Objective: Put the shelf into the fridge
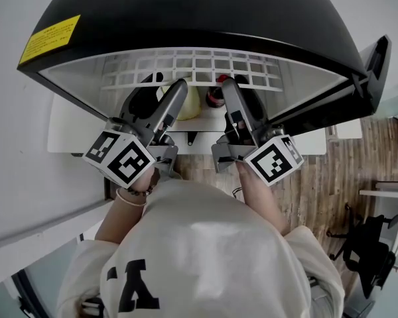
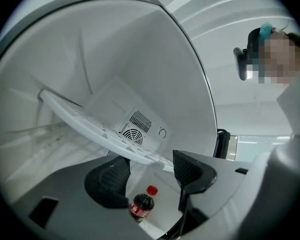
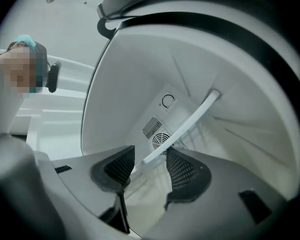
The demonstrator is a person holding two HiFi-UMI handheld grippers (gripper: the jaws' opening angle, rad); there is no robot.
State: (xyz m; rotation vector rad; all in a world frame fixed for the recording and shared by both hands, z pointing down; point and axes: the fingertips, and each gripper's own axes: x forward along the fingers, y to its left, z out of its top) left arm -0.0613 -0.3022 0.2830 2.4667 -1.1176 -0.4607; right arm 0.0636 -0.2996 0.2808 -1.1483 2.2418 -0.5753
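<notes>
The white grid shelf (image 1: 192, 68) lies level inside the black fridge (image 1: 186, 12), spanning its white interior. My left gripper (image 1: 160, 93) and right gripper (image 1: 242, 97) both reach into the fridge opening at the shelf's front edge. In the left gripper view the shelf (image 2: 90, 124) slants across above the open left gripper (image 2: 150, 176), whose pads do not touch it. In the right gripper view the shelf's rim (image 3: 190, 121) runs down between the jaws of the open right gripper (image 3: 152, 169), with a gap on each side.
A cola bottle (image 2: 142, 204) with a red cap stands on the fridge floor below the shelf, next to a pale yellowish item (image 1: 189, 105). The fan vent (image 2: 135, 134) sits on the back wall. The fridge door (image 1: 378, 58) hangs open at right. Wooden floor (image 1: 318, 191) lies below.
</notes>
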